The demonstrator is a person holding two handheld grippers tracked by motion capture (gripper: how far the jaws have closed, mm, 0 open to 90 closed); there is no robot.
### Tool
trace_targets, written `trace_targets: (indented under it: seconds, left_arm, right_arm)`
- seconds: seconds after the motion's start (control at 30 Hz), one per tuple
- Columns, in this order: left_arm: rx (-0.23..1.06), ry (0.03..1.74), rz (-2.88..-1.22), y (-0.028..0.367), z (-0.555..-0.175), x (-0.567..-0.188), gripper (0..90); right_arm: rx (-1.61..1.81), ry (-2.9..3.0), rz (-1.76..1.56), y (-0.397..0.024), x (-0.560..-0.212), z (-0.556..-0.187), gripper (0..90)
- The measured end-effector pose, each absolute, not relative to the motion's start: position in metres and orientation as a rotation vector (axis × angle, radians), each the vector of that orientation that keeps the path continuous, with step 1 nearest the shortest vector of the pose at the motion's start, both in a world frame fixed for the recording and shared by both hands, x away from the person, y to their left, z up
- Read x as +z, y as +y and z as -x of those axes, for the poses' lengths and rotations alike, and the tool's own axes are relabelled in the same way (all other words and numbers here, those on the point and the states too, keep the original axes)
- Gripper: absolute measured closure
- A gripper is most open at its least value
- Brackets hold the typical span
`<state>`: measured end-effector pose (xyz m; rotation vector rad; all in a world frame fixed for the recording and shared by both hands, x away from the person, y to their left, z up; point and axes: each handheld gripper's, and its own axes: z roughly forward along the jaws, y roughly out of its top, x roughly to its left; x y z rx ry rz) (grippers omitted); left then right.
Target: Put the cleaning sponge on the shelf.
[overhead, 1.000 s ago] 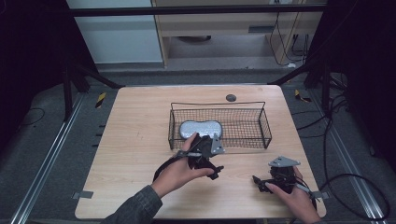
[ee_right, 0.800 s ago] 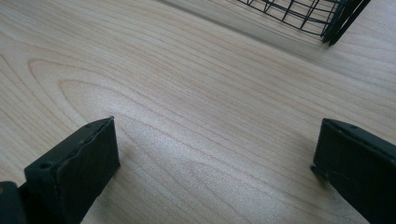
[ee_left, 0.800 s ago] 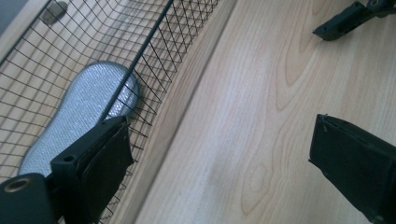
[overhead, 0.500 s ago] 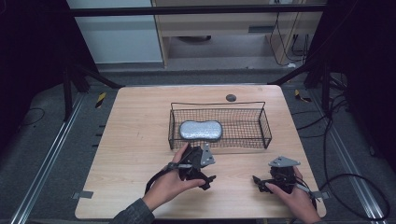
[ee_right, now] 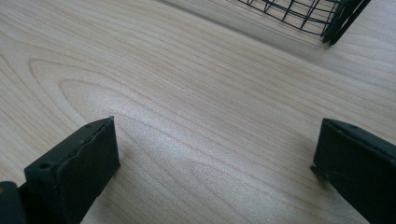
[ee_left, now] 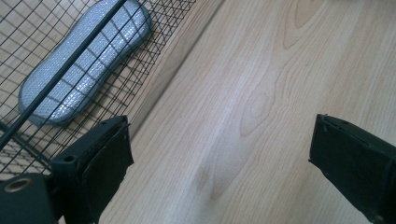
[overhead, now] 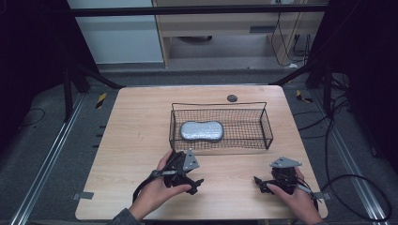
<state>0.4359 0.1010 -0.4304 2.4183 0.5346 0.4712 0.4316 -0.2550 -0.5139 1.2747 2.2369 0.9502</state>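
Left gripper (overhead: 191,180) and right gripper (overhead: 267,182) both spread wide, empty, near table (overhead: 131,140) front; grey sponge (overhead: 202,131) lies inside wire basket (overhead: 263,123).

Table (overhead: 141,140): pale wood-grain top, smooth, faint satin sheen. Basket (overhead: 265,123), far centre: thin black wire mesh, metal by look, matt. Pad (overhead: 202,131) in basket's left part: grey, woven-textured cloth w/ slight silvery glint, darker edge. Left gripper (ee_left: 219,154) & right gripper (ee_right: 215,163): matt black jaw pads, rubbery, edges rough.

Grey sponge (overhead: 201,131) flat in wire basket (overhead: 265,126), left end
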Motion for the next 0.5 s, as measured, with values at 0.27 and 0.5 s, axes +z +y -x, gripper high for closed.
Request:
trace_targets:
  seconds: [0.27,0.5]
  left_arm:
    - [0.486,0.621,-2.420,0.121,-0.438,-0.443,5.0]
    - [0.458,0.710,-2.393,0.144,-0.441,-0.454,4.9]
  right_arm:
    - [0.950,2.237,-1.275,-0.255,-0.514,-0.432,0.3]
    - [0.949,2.236,-1.274,-0.255,-0.514,-0.432,0.3]
